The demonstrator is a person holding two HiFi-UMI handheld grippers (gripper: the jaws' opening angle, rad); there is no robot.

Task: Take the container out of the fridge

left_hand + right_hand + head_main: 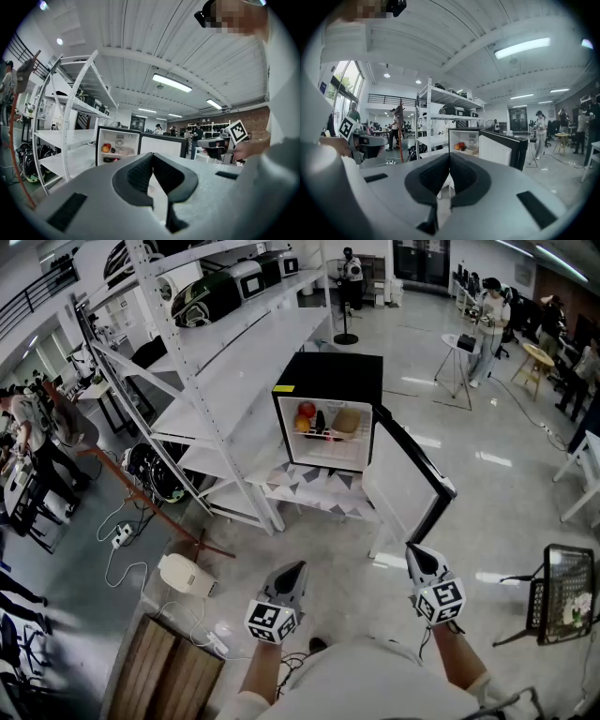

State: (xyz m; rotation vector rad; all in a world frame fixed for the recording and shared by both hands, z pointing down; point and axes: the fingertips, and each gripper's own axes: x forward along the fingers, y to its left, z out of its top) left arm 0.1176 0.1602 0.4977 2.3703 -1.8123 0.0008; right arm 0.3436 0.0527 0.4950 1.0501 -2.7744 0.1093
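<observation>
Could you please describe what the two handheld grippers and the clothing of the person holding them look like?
The left gripper and right gripper are each a grey tapered wedge with black-lined jaws and black rectangular insets on the body. At the rear of each sits a white cube printed with black square markers. The person wears a light-coloured top.
</observation>
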